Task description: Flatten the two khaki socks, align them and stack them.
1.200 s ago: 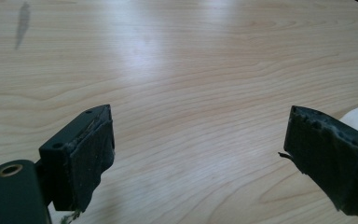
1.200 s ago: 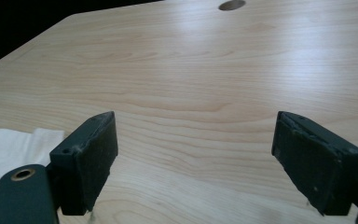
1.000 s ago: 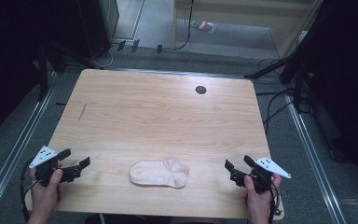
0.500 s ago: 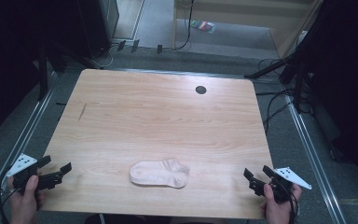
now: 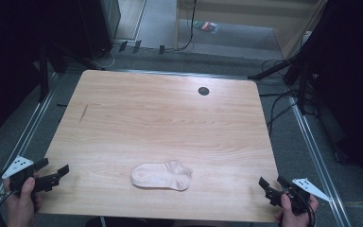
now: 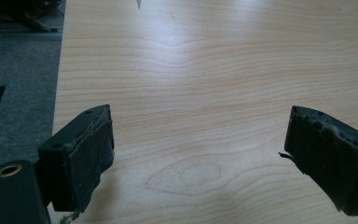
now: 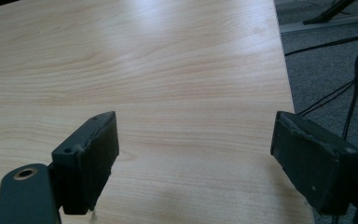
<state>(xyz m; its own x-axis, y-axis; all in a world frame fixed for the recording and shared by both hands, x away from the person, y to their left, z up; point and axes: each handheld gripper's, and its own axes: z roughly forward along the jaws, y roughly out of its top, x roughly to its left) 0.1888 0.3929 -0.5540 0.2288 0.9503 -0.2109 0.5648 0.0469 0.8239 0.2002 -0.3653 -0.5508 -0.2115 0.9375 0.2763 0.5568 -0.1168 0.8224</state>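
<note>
Item: pale ankle sock (image 5: 161, 176), flat, near table (image 5: 170, 118) front edge. L tool (image 5: 52, 176) & R tool (image 5: 270, 185): both released, empty, well apart. Approach low, pinch one edge each.

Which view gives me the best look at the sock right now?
The high view: the sock lies whole and flat near the table's front edge, between the two hand-held grippers. The left and right gripper views look across bare wood between open jaws.

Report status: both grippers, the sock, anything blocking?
Left gripper open, empty, at the table's near left corner. Right gripper open, empty, at the near right corner. Sock flat between them, untouched. Nothing in the way.
</note>
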